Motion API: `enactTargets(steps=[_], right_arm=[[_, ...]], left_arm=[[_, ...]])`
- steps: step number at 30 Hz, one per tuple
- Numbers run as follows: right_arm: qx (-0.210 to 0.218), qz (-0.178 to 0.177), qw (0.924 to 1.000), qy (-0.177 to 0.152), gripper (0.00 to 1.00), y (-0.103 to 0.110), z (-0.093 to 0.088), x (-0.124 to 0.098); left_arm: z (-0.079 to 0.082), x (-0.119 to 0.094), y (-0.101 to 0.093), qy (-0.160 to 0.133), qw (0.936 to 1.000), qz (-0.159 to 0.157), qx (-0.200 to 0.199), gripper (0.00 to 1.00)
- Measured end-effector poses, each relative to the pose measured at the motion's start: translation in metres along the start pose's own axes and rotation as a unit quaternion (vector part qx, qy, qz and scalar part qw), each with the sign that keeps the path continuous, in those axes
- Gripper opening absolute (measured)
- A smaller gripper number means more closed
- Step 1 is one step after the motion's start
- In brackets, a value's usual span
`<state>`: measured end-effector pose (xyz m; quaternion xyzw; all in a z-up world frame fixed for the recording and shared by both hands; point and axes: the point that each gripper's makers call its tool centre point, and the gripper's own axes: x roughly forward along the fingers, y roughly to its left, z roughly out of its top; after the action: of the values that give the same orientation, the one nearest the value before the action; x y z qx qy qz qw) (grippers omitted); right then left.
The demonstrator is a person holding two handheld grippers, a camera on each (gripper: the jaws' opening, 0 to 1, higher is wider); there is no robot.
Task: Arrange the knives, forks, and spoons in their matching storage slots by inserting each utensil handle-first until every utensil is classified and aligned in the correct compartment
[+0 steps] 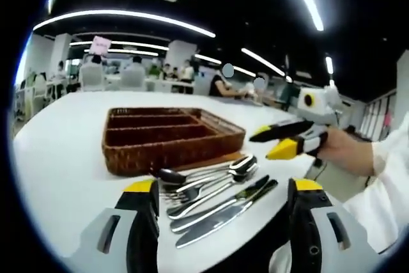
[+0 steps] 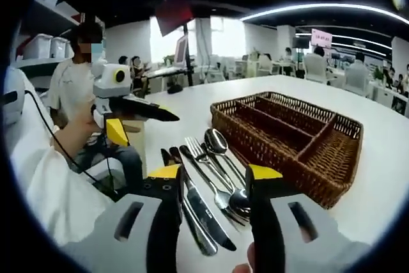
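Observation:
A brown wicker tray point(image 1: 172, 155) point(image 2: 275, 158) with long slots stands on the white table point(image 1: 64, 158); its slots hold nothing that I can see. In front of it lie spoons point(image 1: 211, 172) point(image 2: 219, 140), forks point(image 1: 185, 193) point(image 2: 199, 150) and knives point(image 1: 223, 212) point(image 2: 195, 212), side by side and touching. My left gripper point(image 1: 222, 187) hovers just before the pile, open and holding nothing. My right gripper point(image 2: 214, 172) is open over the spoons and knives, not touching them. The right gripper point(image 1: 261, 146) is held open at the table's right side, the left gripper point(image 2: 148, 129) open beyond the table's edge.
The table edge point(image 2: 150, 151) runs close behind the utensils in the right gripper view. A hand point(image 1: 348, 151) and white sleeve point(image 1: 393, 177) hold the right gripper. Several people point(image 1: 220, 84) sit at distant tables; a seated person point(image 2: 77, 87) is near shelves.

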<state>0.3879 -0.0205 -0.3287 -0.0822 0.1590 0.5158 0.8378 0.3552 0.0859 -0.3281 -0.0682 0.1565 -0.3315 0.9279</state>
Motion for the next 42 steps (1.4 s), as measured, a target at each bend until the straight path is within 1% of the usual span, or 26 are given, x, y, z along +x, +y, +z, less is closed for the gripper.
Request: enactTargets(steps=[6,9,18,22,29,35,38,42], right_arm=[[-0.009,0.015,0.9999,0.003,0.36,-0.003,0.005,0.01],[-0.018,0.028,0.9994,0.002,0.36,-0.002,0.007,0.016],[-0.031,0.051,0.9981,0.016,0.31,-0.001,0.006,0.03],[-0.036,0.06,0.9974,0.018,0.3,-0.003,0.008,0.033],[-0.054,0.074,0.9953,0.033,0.27,-0.006,0.007,0.042],[-0.057,0.086,0.9936,0.047,0.25,-0.004,0.006,0.05],[-0.06,0.095,0.9923,0.053,0.24,-0.003,0.005,0.054],[-0.066,0.111,0.9891,0.071,0.22,0.001,0.001,0.06]], left_arm=[[-0.001,0.002,0.004,0.002,1.0,0.0,-0.002,0.82],[-0.001,0.002,0.008,0.001,1.0,0.002,-0.005,0.82],[0.001,0.004,0.013,-0.005,0.9999,0.005,-0.009,0.82],[0.0,0.005,0.014,-0.005,0.9999,0.005,-0.01,0.82],[-0.002,0.006,0.016,-0.003,0.9999,0.006,-0.012,0.81],[-0.002,0.006,0.018,-0.004,0.9999,0.006,-0.015,0.81],[-0.003,0.006,0.018,-0.004,0.9999,0.006,-0.015,0.81],[-0.005,0.006,0.019,-0.003,0.9999,0.006,-0.015,0.81]])
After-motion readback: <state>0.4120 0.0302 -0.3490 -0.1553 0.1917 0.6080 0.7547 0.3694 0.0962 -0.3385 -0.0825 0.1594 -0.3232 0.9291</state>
